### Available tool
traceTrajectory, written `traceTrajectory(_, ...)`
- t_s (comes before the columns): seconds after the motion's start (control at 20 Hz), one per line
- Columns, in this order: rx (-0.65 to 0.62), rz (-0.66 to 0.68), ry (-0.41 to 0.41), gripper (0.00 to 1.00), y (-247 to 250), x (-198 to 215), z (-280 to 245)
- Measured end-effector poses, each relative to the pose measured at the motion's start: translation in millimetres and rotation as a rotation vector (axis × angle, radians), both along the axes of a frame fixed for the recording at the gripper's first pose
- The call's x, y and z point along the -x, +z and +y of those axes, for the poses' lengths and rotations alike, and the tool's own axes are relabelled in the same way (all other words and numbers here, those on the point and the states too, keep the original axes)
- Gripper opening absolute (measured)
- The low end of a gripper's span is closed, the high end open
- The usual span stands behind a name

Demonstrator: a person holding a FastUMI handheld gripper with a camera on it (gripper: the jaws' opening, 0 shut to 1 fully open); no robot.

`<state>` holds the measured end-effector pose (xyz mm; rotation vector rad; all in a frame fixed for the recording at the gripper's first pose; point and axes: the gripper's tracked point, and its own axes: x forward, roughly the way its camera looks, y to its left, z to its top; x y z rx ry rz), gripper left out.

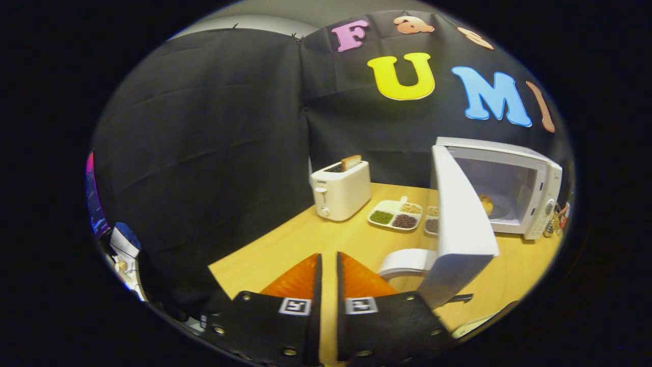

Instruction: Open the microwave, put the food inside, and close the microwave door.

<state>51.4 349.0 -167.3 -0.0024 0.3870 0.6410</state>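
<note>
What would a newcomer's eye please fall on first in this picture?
First the microwave, beyond the fingers on the wooden table, its door swung wide open and a yellowish piece of food inside. Next the toaster further along the table, a slice of toast standing up in its slot, with a divided tray of grains between the two. The hand-held gripper is nearly shut and holds nothing.

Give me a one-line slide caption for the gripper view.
Nearly shut, empty gripper faces the microwave, door open and food inside, near a toaster.
</note>
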Motion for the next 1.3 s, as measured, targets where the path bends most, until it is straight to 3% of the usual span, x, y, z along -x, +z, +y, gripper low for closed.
traceTrajectory(0.05,0.010,-0.004,-0.012,0.01,3,6,-10)
traceTrajectory(0.25,-0.006,0.008,-0.031,0.01,3,0,-21)
traceTrajectory(0.7,0.018,0.037,-0.146,0.01,-1,-28,-100)
traceTrajectory(1.3,0.041,0.044,-0.339,0.01,-2,-103,-211)
